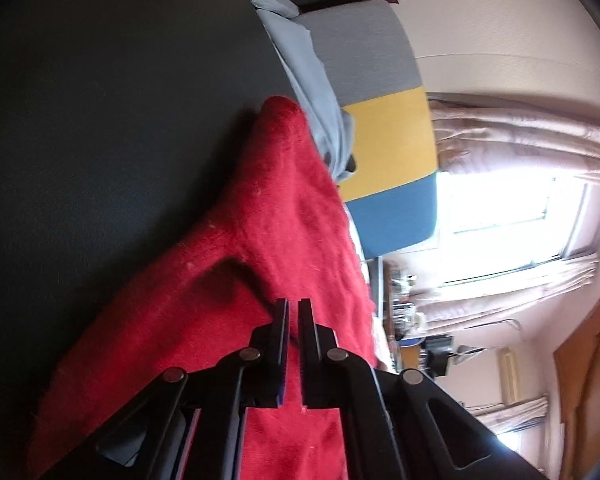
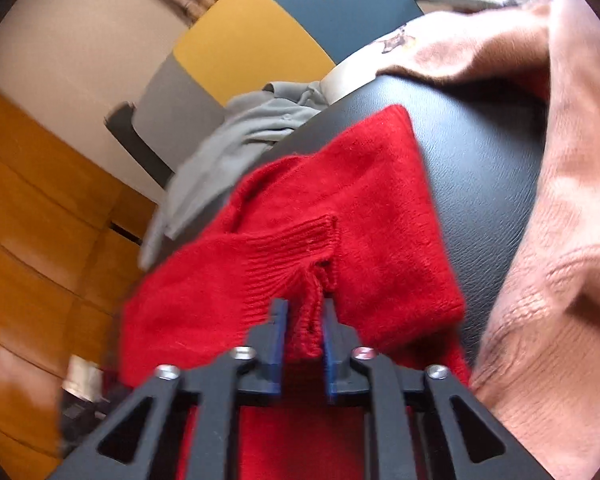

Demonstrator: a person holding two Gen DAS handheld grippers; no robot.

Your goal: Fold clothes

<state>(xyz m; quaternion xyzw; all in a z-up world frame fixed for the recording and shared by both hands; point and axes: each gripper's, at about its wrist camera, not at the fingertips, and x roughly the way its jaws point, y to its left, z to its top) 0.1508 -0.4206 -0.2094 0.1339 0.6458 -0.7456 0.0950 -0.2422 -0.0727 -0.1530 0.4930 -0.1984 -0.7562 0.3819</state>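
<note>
Red knit sweater (image 2: pixel 352 208) on black tabletop (image 2: pixel 480 152); right gripper (image 2: pixel 303 320) jaws narrow, ribbed cuff (image 2: pixel 300 248) bunched between them. Left gripper (image 1: pixel 293 320) nearly closed, nothing between. Risk: loose cuff slips out.

Both wrist views sit just behind their own fingers, close over the red sweater (image 1: pixel 284 240) on the black surface (image 1: pixel 120 120), the left rolled sideways toward a window (image 1: pixel 508 216), and both share the sweater, grey cloth (image 2: pixel 228 148) and striped chair (image 2: pixel 260 56).
</note>
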